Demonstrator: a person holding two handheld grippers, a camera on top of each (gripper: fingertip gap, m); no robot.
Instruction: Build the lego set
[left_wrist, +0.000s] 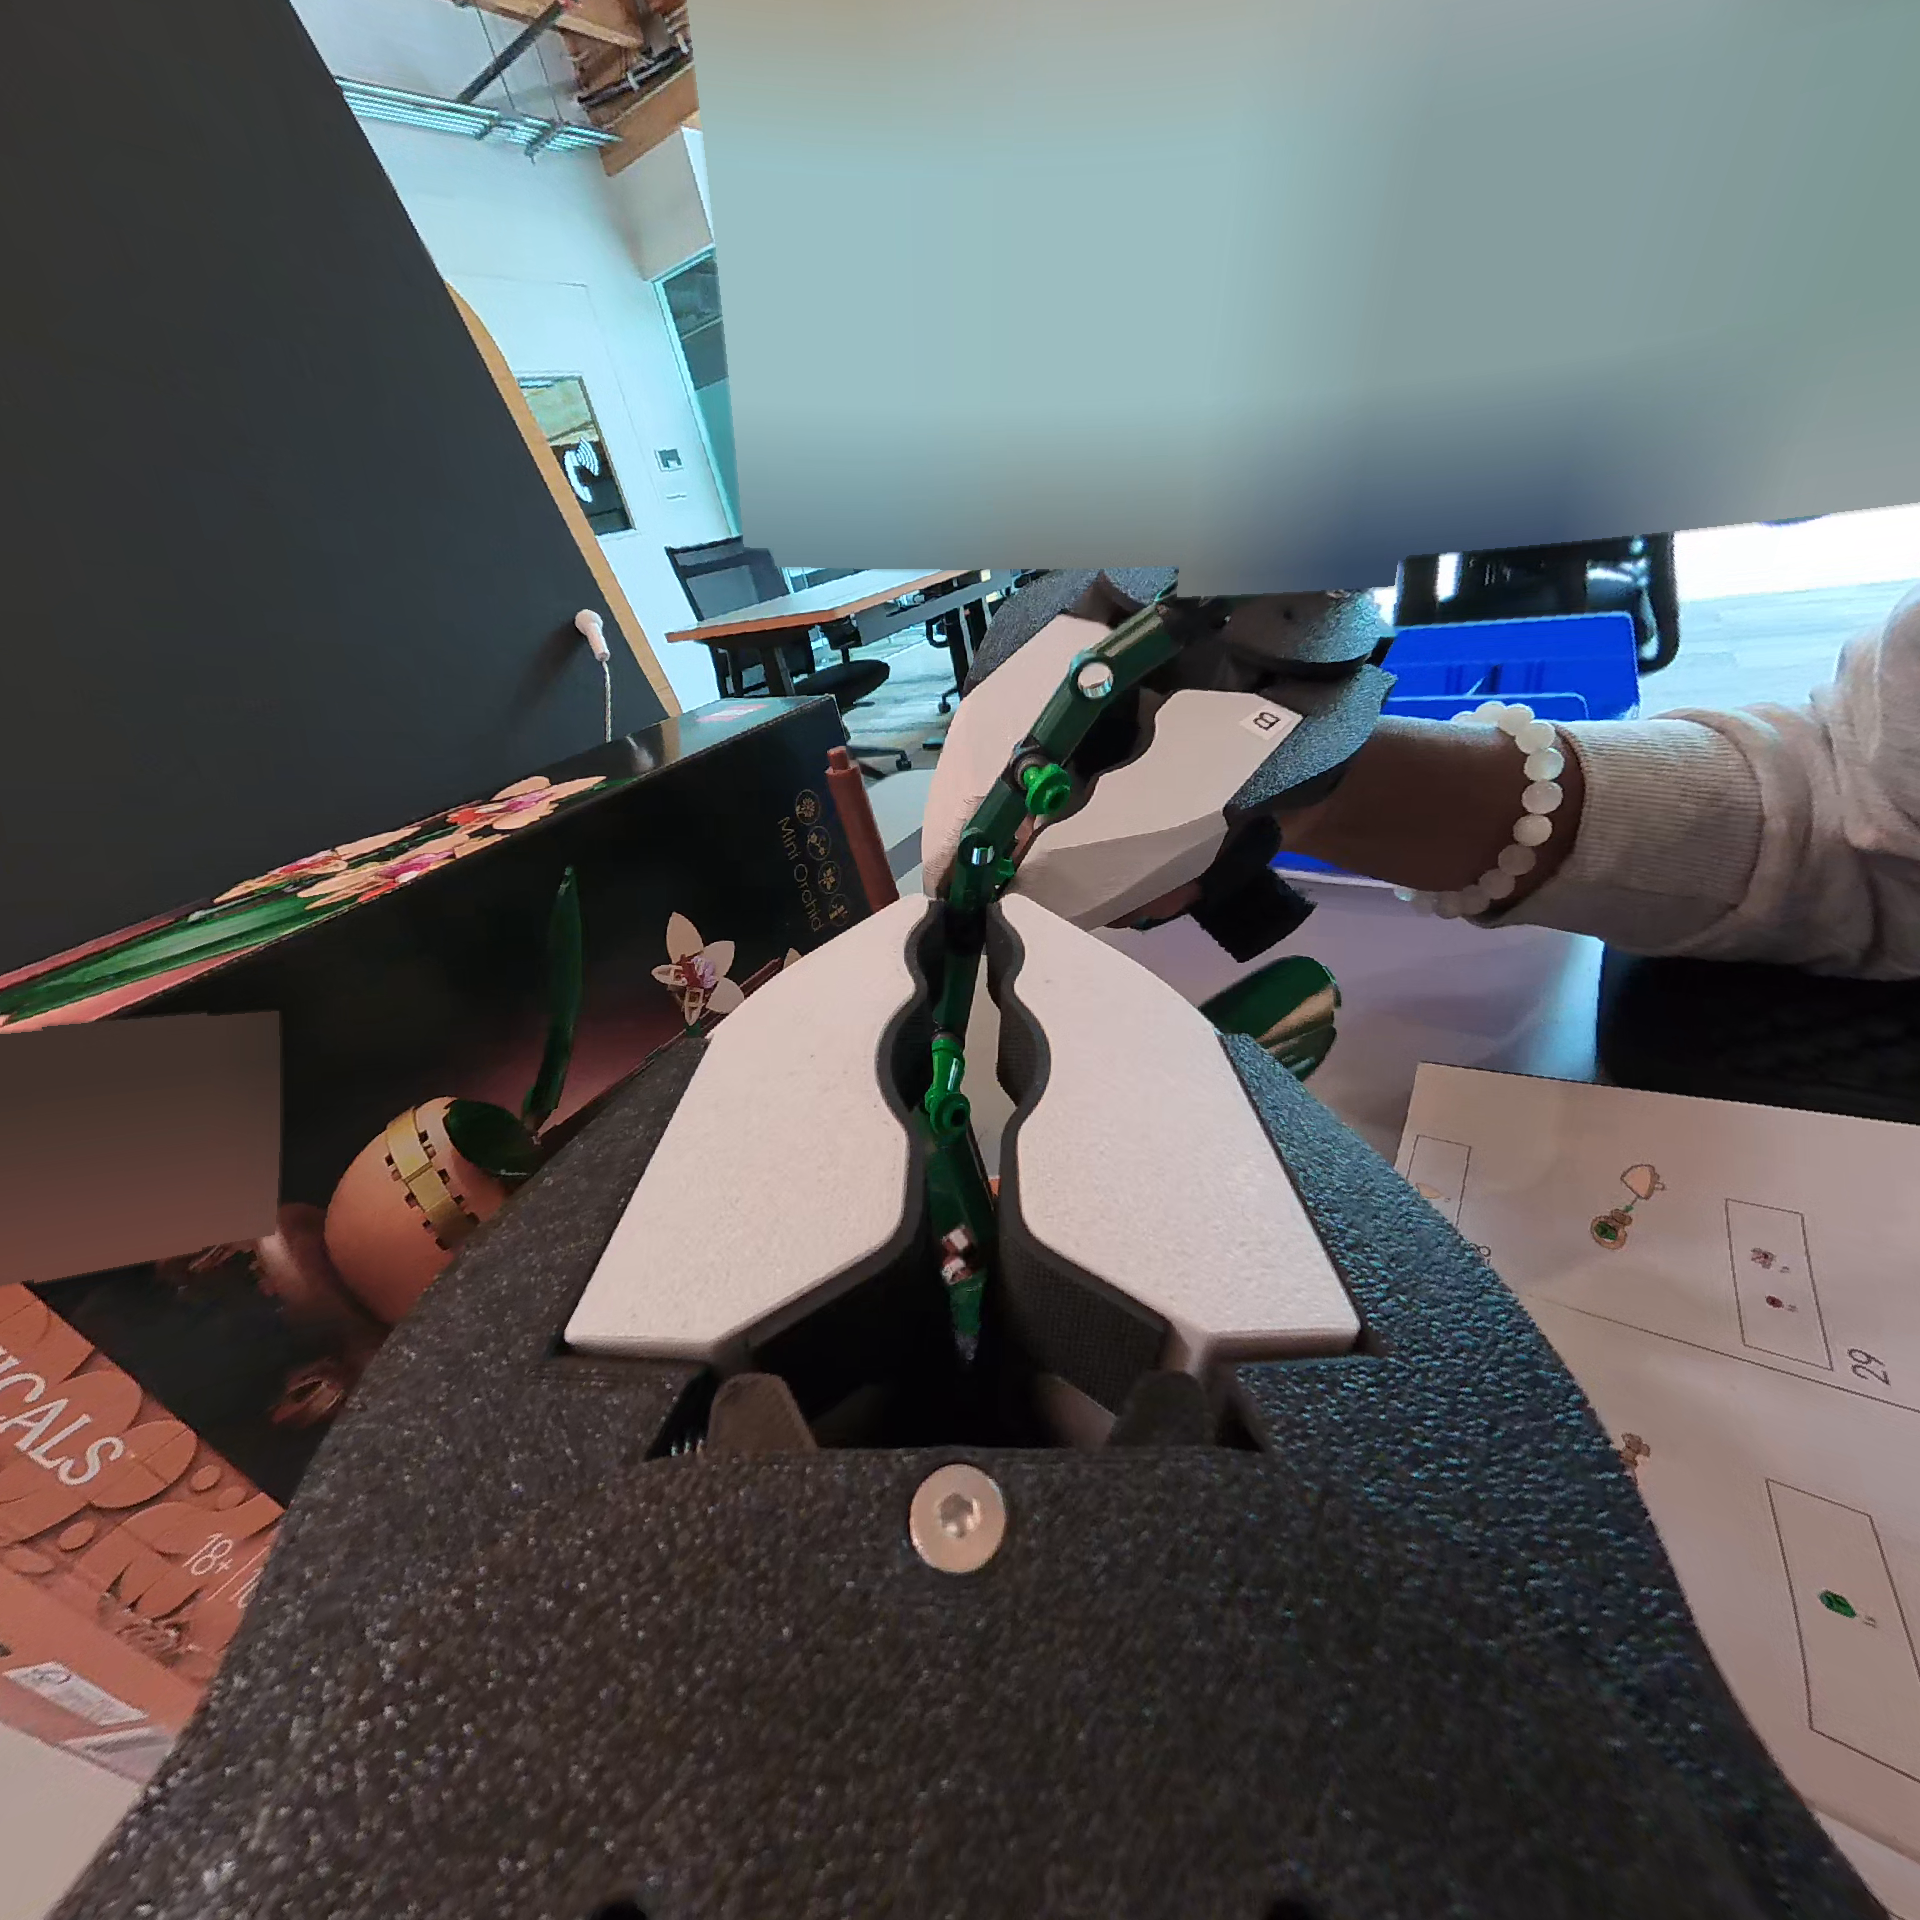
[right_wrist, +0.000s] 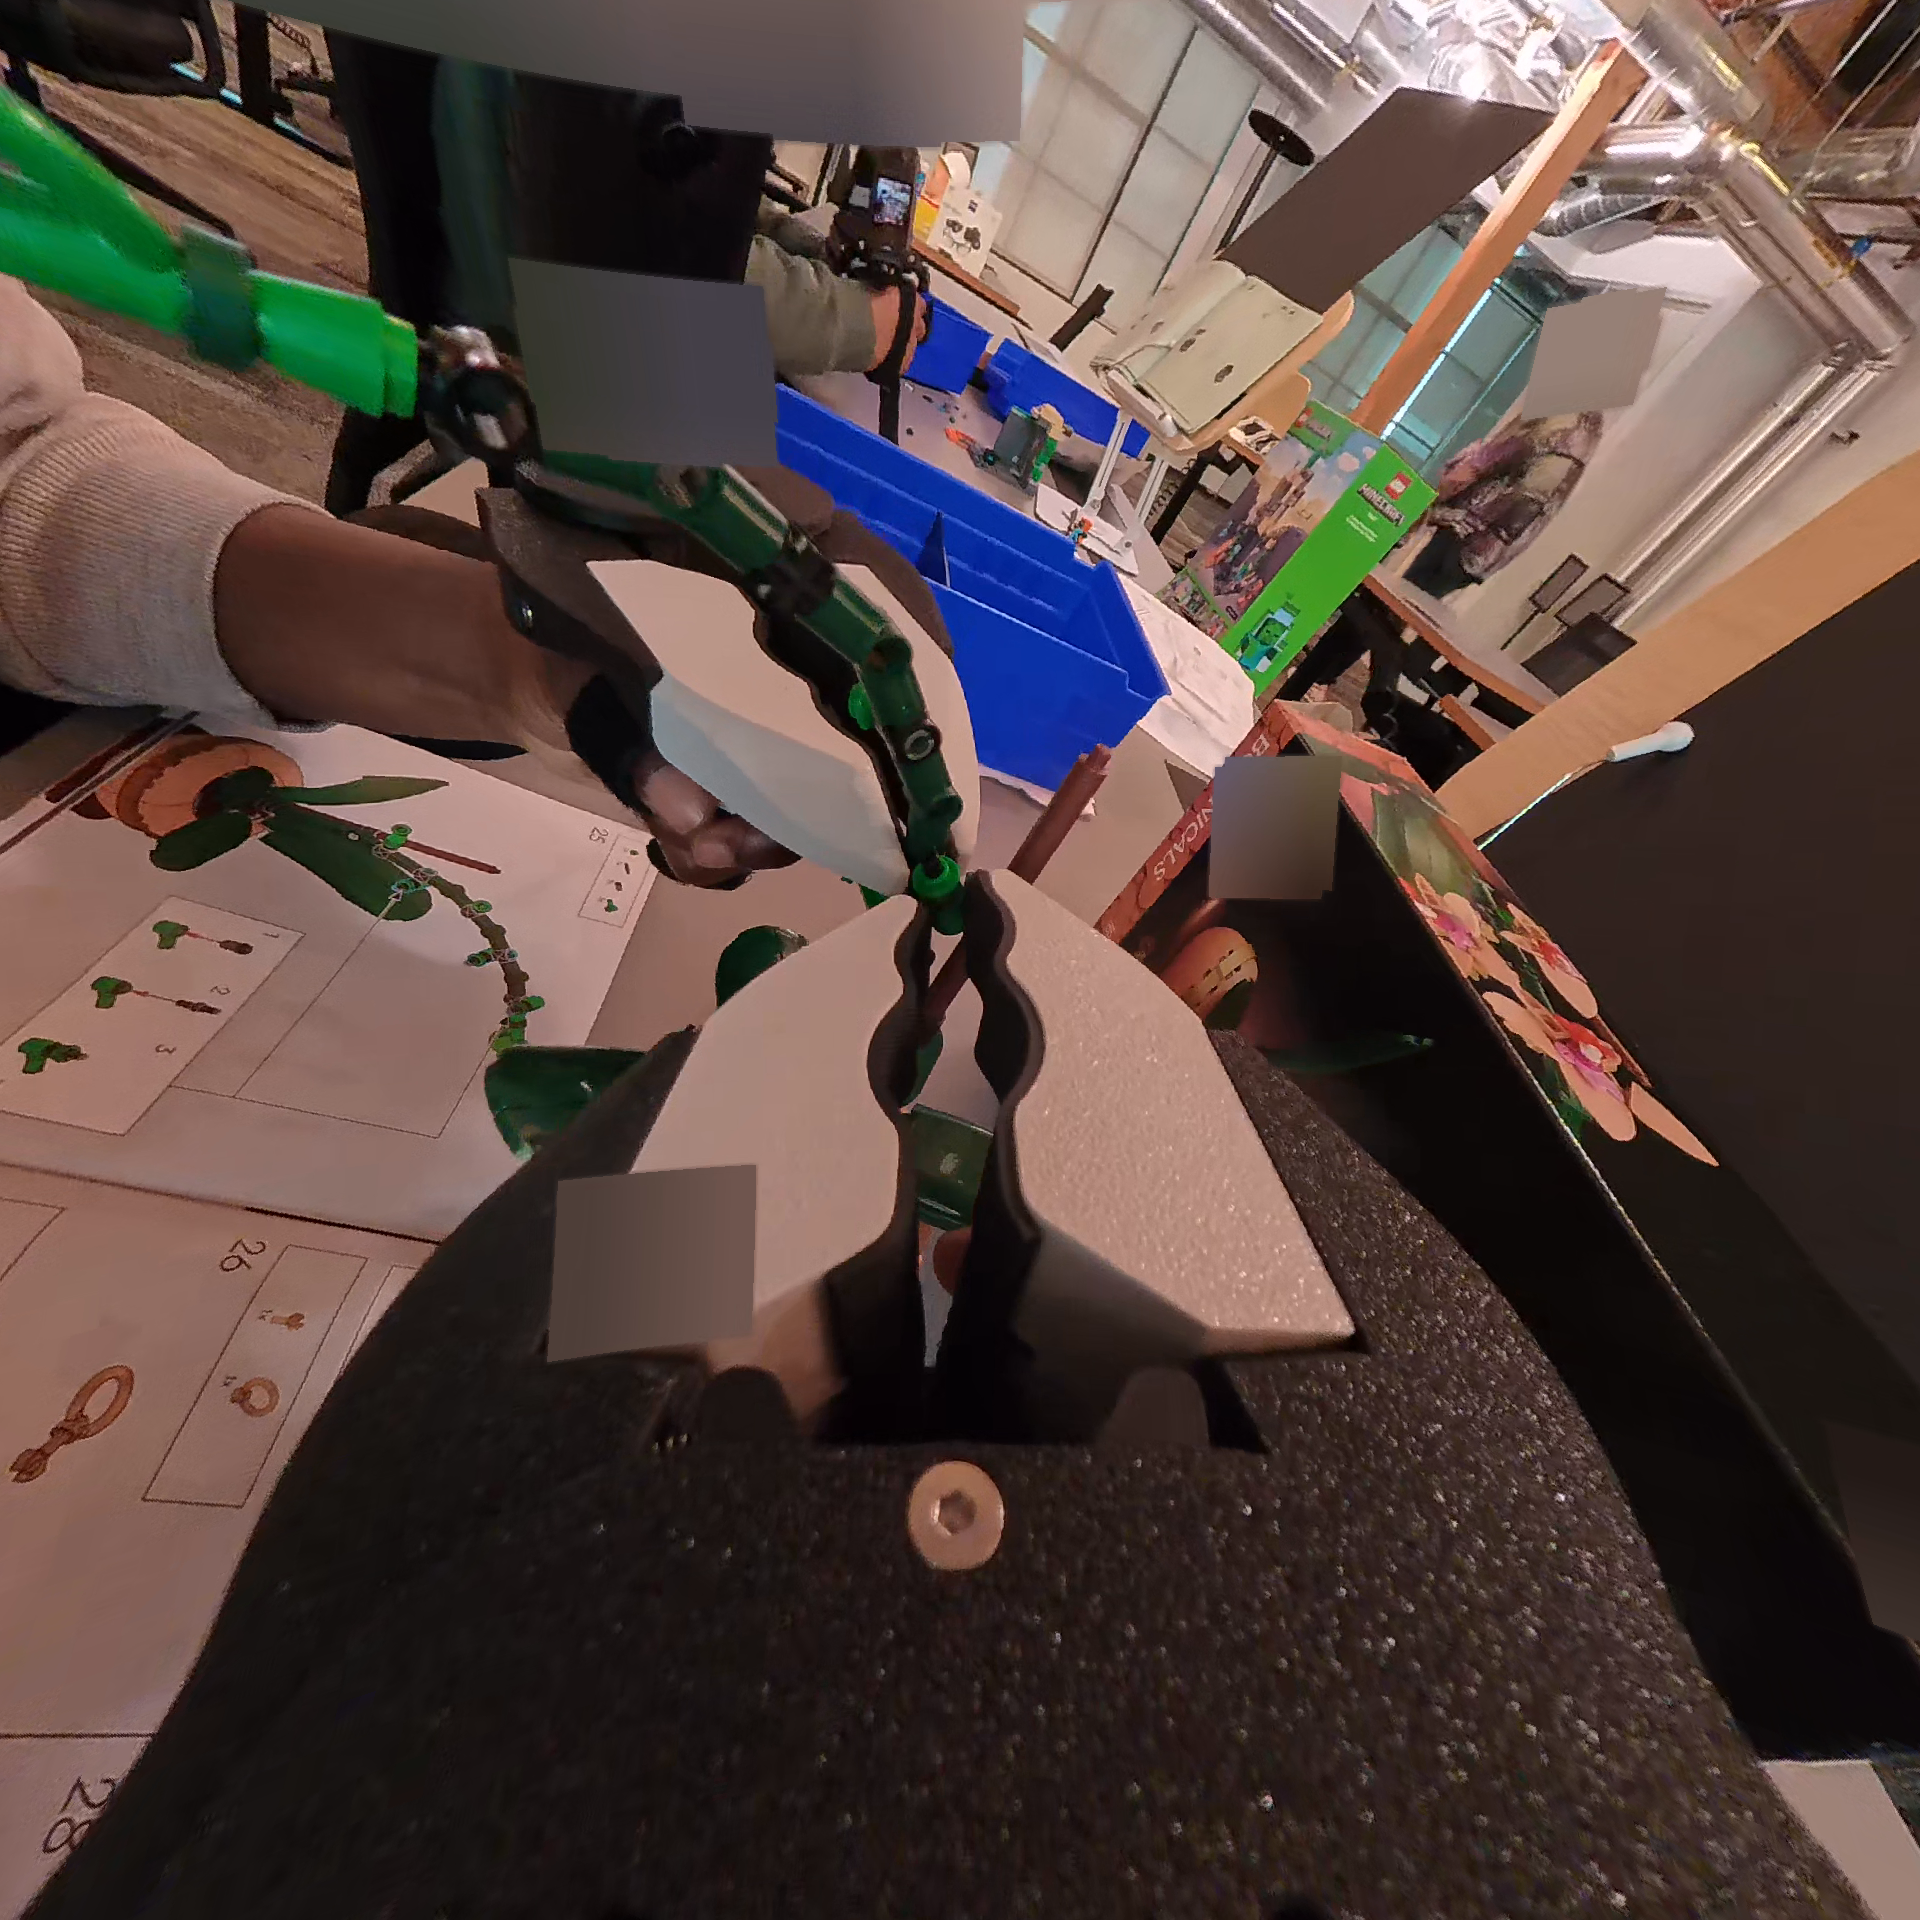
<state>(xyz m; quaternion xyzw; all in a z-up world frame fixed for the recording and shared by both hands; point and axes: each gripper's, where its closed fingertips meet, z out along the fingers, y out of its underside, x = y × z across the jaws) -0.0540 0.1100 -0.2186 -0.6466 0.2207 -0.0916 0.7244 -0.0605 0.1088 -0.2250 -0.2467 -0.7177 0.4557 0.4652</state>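
Note:
A curved dark green lego stem (left_wrist: 956, 997) with bright green studs runs between both grippers, held above the table. My left gripper (left_wrist: 964, 909) is shut on its lower length, which lies in the slot between the white fingers. My right gripper (left_wrist: 997, 868) faces it tip to tip and is shut on the upper length. In the right wrist view the stem (right_wrist: 831, 613) arcs through the left gripper (right_wrist: 914, 873) down to my right gripper (right_wrist: 940, 914), whose tips pinch it.
The dark set box (left_wrist: 416, 935) lies left, also in the right wrist view (right_wrist: 1455, 935). The open instruction booklet (left_wrist: 1662, 1299) lies on the table. Green leaf pieces (right_wrist: 561, 1081) and a brown rod (right_wrist: 1060, 810) sit below the grippers. Blue bins (right_wrist: 987, 582) stand behind. Left and right tips are no more than a few centimetres apart.

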